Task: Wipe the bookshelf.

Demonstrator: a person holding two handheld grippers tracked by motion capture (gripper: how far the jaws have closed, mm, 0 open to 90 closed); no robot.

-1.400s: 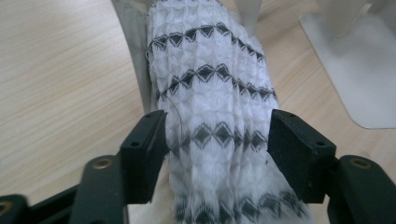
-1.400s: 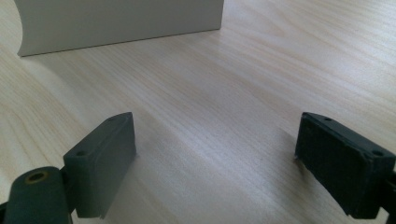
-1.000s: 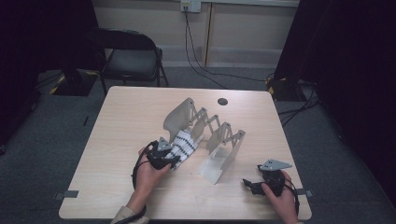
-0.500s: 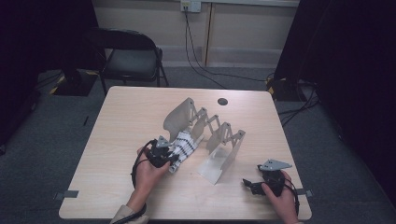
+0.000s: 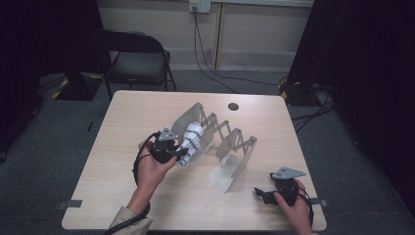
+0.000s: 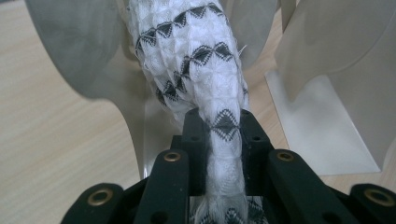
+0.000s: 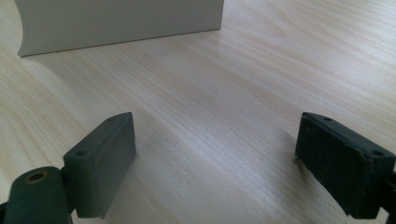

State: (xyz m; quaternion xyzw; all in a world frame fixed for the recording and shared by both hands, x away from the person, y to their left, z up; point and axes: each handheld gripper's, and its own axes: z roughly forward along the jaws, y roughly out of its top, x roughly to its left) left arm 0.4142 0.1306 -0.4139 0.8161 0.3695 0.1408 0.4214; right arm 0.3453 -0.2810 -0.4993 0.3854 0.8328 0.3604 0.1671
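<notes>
Left gripper (image 5: 182, 152): jaws pressed together on the near end of the rolled cloth (image 5: 191, 143); in the left gripper view the white fabric with black diamond bands (image 6: 201, 70) is squeezed flat between the two black pads (image 6: 196, 140).

Recent jaw motion: the left jaws have just been closing, with the cloth between them; they now stand pinched on it.

Change against the earlier high view: the left hand (image 5: 154, 166) and the roll both sit higher and closer to the rack (image 5: 218, 139) than a second ago (the roll now leans against the rack's first tall panel rather than lying low beside it).

Rolled cloth, position: held in the air by its near end, its far end up among the first white leaves of the rack (image 6: 84, 51), at the rack's left end as the high view shows it.

Right gripper (image 5: 262, 194): jaws spread wide, nothing between them; it rests low over the bare surface (image 7: 224, 84) near the front right corner, well apart from the rack.

Right hand (image 5: 293, 205): in the same place as in the earlier high views.

Meaning for the work: the grasp looks complete and the lift under way; the judged next step is to guide the roll into a slot between two leaves.

Risk: the grip is near the end only, so the free end may sag or catch on a panel edge.
</notes>
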